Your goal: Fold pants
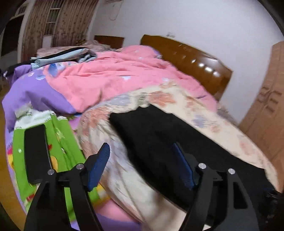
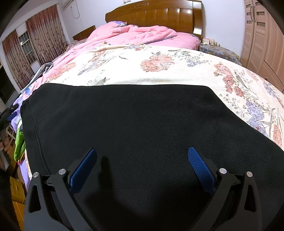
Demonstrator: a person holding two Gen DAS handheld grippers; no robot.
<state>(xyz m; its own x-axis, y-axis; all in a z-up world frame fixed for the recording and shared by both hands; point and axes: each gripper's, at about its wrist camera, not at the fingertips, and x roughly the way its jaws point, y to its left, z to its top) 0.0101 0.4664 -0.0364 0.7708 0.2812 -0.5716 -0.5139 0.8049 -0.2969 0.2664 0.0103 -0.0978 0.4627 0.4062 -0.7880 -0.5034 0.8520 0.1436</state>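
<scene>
Flatly folded black pants (image 2: 124, 124) lie on floral bedspread (image 2: 159, 71); both fingers spread, empty.

Wooden headboard (image 2: 154, 16) top centre, white wall (image 1: 195, 23) behind, curtained window (image 2: 26, 46) upper left, wardrobe (image 2: 262, 39) far right

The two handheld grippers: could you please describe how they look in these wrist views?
The left gripper and right gripper look alike: matte black angular linkage arms with triangular cut-outs, round silver pivot pins, and flat blue finger pads with a fine knurled texture. No cables, sleeves or markings are visible.
</scene>
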